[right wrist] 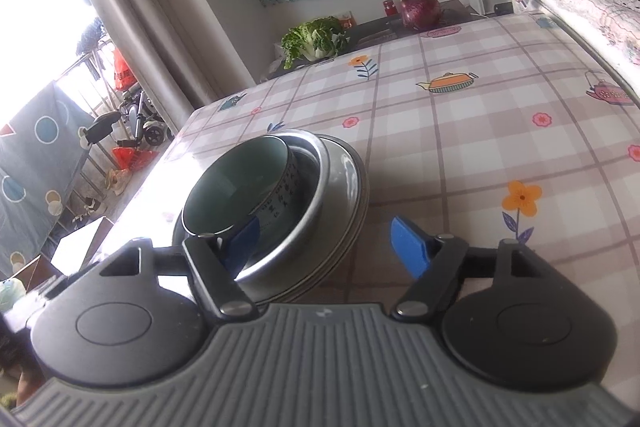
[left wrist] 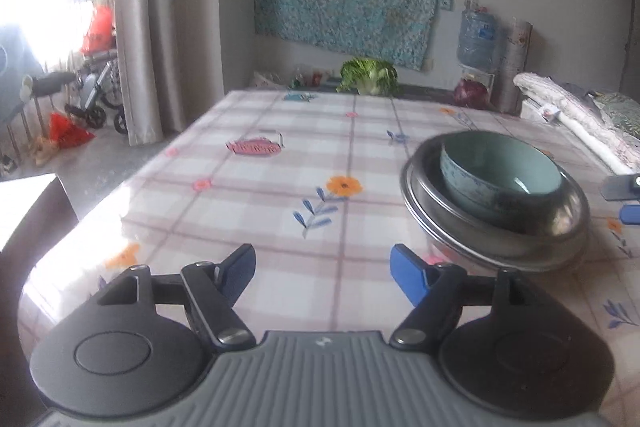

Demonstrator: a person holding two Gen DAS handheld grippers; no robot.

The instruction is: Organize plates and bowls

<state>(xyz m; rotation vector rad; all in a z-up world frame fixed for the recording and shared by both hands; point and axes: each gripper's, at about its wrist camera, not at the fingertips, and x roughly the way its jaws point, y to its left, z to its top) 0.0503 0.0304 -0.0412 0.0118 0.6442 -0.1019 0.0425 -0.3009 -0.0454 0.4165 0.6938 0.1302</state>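
Holding both my tongs wide, nothing gripped: left tongs point(left wrist: 322, 277) and right tongs point(right wrist: 324, 247) beside steel plate point(left wrist: 480, 247) carrying green bowl point(left wrist: 500, 171) on desk point(left wrist: 280, 187).

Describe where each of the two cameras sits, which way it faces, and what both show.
Left wrist: on the left gripper, open, facing along the checked tablecloth; stacked dishes at the right.
Right wrist: on the right gripper, open, facing across the table; its left finger overlaps the dishes.
Shared: pale green ceramic bowl inside steel bowl, leafy green cabbage.
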